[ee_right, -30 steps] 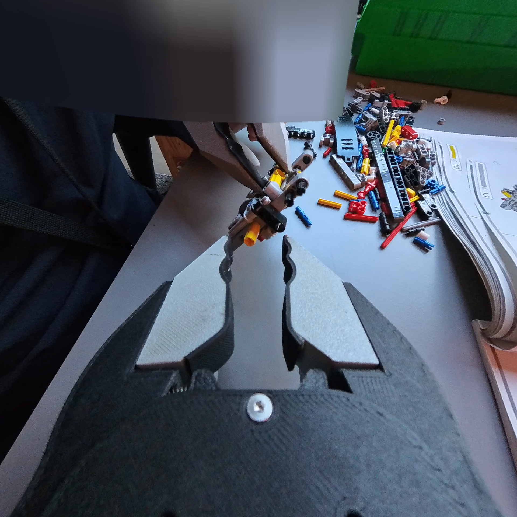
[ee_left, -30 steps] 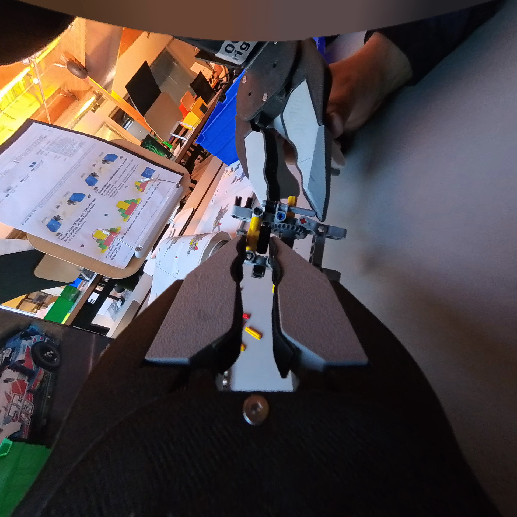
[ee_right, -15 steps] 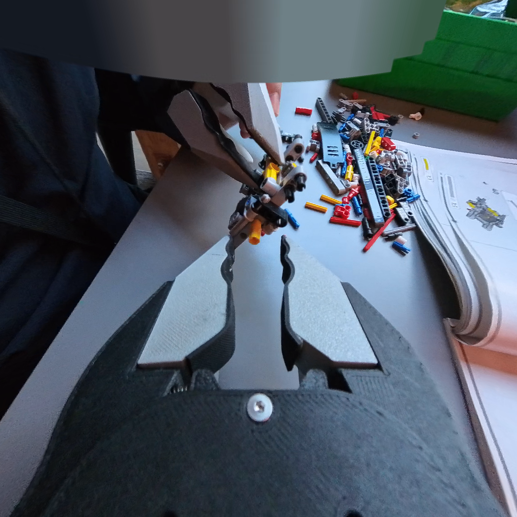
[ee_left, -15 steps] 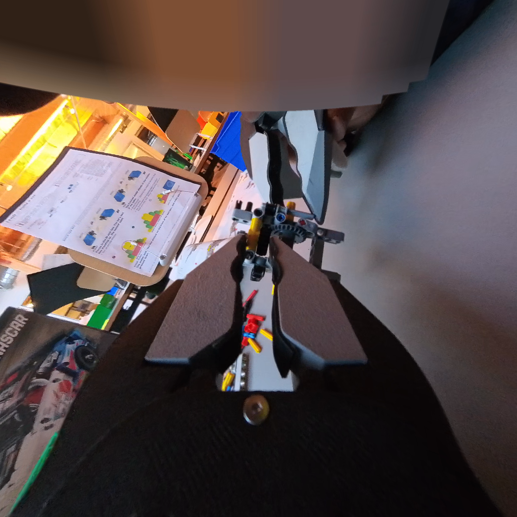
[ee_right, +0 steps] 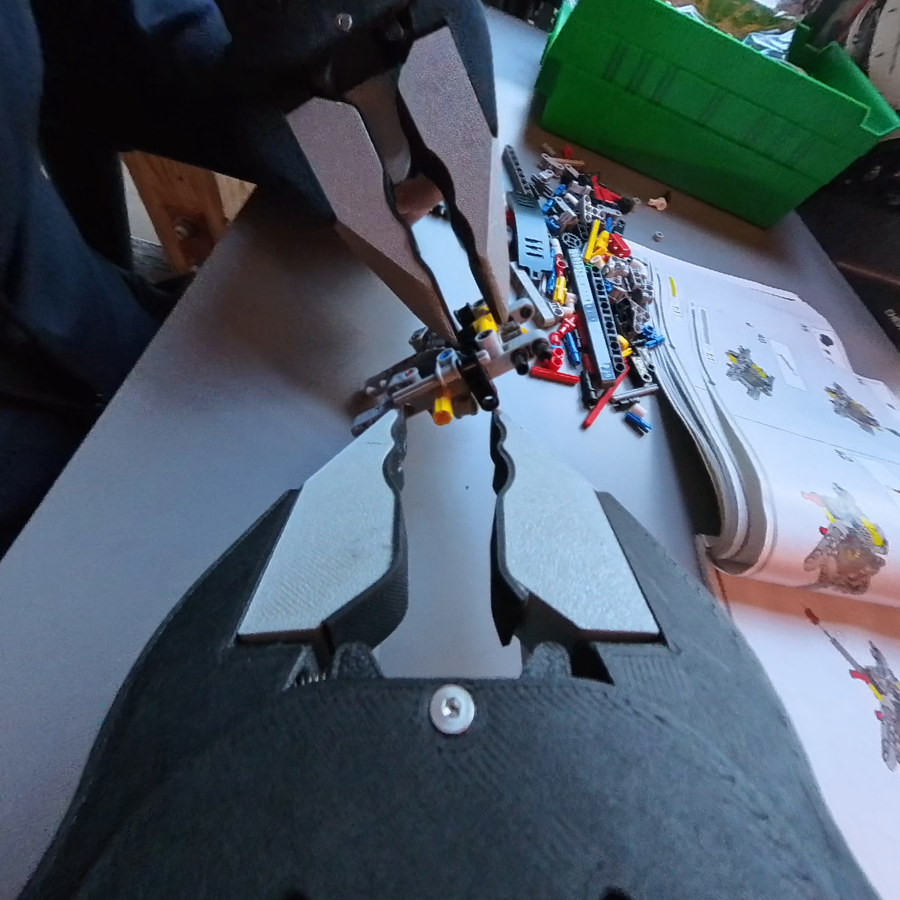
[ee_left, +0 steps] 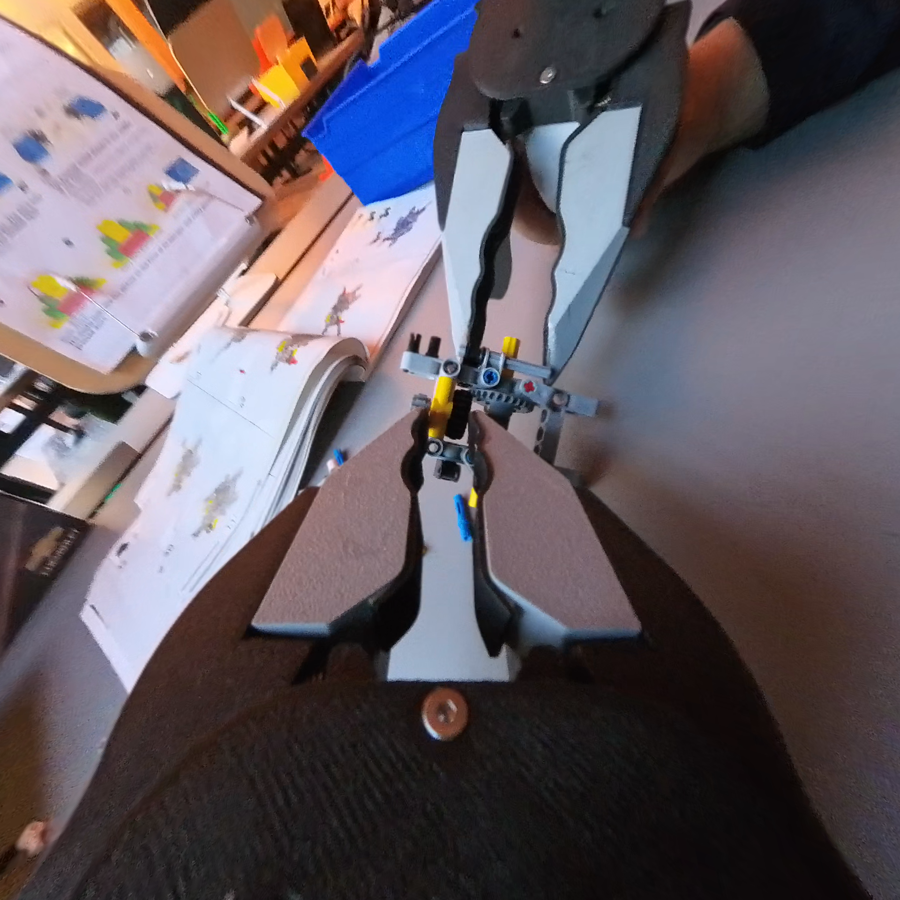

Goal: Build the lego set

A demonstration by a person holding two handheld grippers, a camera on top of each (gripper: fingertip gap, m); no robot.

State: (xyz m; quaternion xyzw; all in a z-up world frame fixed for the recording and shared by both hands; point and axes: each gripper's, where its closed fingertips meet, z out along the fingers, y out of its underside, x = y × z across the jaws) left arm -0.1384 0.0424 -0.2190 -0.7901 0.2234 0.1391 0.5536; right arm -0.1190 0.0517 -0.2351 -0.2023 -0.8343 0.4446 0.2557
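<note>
Gripping from the left, our left gripper (ee_left: 447,419) has its jaws narrow. The textured tan pads (ee_left: 341,526) are clamped on a yellow connector and a black toothed gear at the near end of a small brick assembly (ee_left: 492,384). The assembly hangs in the air above the smooth grey table (ee_right: 243,389), toward the table's left edge.

From the opposite side, our right gripper (ee_right: 447,421) stands with its jaws about half apart. Its wavy black-edged fingertips (ee_right: 397,438) are right at the assembly's other end, either side of a stubby orange-yellow peg. Whether those pads press on anything, we cannot tell.

The assembly is hard moulded plastic. It has pale grey perforated beams, a thin grey axle, a toothed rack, black pins, and small blue and red bushes.

Beneath it on the table lies a ribbed blue pin (ee_left: 462,516). Just beyond is a loose heap of parts (ee_right: 594,272), made up of long dark studless beams and red, blue and yellow pegs.

An open paper instruction booklet (ee_right: 779,438), its pages curling, lies along the table's right edge. A rigid green plastic bin (ee_right: 682,107) sits at the far right corner.

In the left wrist view a glossy blue bin (ee_left: 384,126) sits past the table's far edge, with a printed sheet on a board (ee_left: 97,219) near it.
</note>
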